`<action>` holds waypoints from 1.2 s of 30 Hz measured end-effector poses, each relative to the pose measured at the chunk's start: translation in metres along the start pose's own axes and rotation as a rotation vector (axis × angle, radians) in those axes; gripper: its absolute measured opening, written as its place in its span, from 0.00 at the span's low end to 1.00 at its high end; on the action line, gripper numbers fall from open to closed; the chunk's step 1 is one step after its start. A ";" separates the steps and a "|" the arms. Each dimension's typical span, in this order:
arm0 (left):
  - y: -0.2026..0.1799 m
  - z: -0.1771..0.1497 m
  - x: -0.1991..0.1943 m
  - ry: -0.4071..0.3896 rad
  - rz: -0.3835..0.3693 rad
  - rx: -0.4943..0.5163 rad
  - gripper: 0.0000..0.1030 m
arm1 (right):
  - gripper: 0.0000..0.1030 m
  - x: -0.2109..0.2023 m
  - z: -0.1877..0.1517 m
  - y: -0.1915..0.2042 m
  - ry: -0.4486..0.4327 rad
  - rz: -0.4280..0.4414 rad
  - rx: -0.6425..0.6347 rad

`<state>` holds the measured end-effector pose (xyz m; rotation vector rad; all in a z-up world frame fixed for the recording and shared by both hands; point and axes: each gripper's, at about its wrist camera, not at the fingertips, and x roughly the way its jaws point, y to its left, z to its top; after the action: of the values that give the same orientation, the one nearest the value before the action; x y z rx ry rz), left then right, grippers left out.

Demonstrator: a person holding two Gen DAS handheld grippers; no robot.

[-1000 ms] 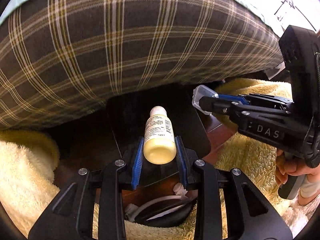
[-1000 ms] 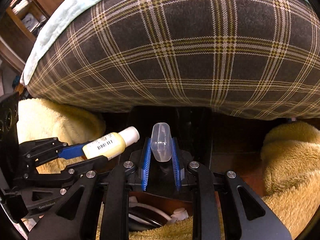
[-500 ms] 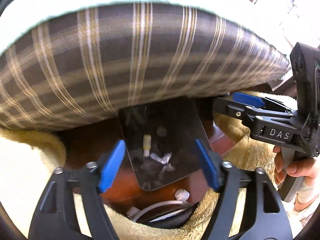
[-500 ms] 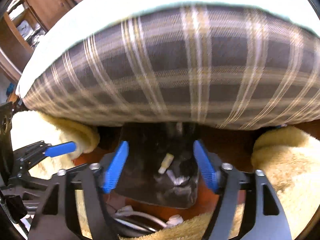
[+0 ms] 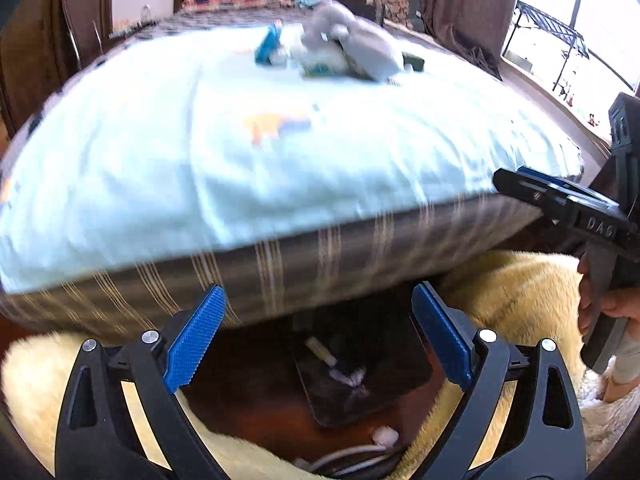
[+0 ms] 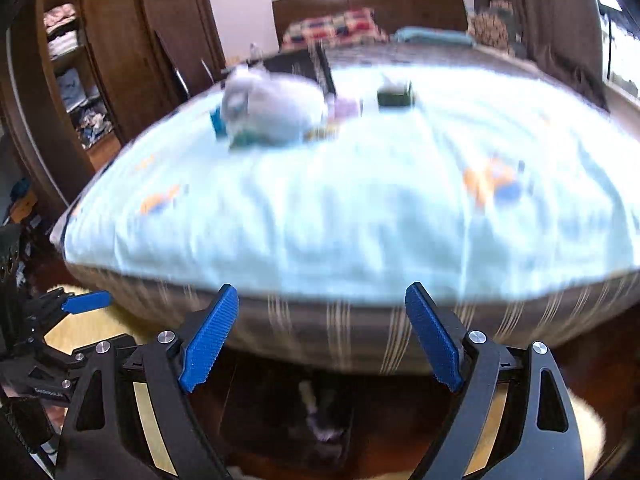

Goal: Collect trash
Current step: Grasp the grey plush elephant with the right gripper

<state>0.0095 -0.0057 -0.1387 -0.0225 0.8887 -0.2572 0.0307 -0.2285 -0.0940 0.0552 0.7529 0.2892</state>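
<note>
A black trash bin (image 5: 400, 380) stands on the floor under the bed's foot edge. Inside it lie the small yellow bottle (image 5: 318, 350) and crumpled white scraps (image 5: 348, 378). My left gripper (image 5: 318, 338) is open and empty above the bin. My right gripper (image 6: 320, 336) is open and empty too; the bin (image 6: 280, 416) shows dimly below it with the bottle (image 6: 307, 394) inside. The right gripper also shows at the right of the left wrist view (image 5: 560, 204). More clutter lies on the bed: a grey bundle (image 5: 352, 46) and small items around it.
The bed (image 5: 280, 152) has a pale blue sheet and a plaid mattress side. Yellow fluffy rugs (image 5: 516, 292) lie on both sides of the bin. White cables (image 5: 348, 458) lie by the bin. A wooden wardrobe (image 6: 120, 60) stands at the left.
Both grippers opened and dropped the yellow bottle and the clear plastic piece into the bin. Both have since lifted and tilted up, so the bed top has come into view.
</note>
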 end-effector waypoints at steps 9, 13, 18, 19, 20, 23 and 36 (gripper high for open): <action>0.024 0.052 0.000 -0.067 0.022 -0.022 0.87 | 0.85 0.037 0.065 0.021 -0.065 0.066 -0.024; 0.033 0.072 0.012 -0.065 0.035 -0.032 0.87 | 0.90 0.064 0.084 0.040 -0.060 0.086 -0.039; 0.028 0.086 0.021 -0.058 0.033 -0.005 0.87 | 0.91 0.097 0.107 0.051 -0.017 0.063 -0.091; 0.028 0.088 0.022 -0.058 0.030 -0.001 0.87 | 0.91 0.102 0.108 0.051 -0.007 0.057 -0.095; 0.026 0.092 0.024 -0.057 0.028 0.005 0.87 | 0.91 0.108 0.110 0.051 0.004 0.056 -0.096; 0.026 0.099 0.029 -0.056 0.026 0.009 0.87 | 0.89 0.118 0.113 0.048 0.017 0.105 -0.073; 0.016 0.136 0.069 -0.047 -0.017 0.017 0.54 | 0.64 0.109 0.115 0.037 -0.032 0.101 -0.059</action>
<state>0.1593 -0.0182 -0.1070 -0.0208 0.8396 -0.2791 0.1754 -0.1561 -0.0770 0.0419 0.7103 0.4053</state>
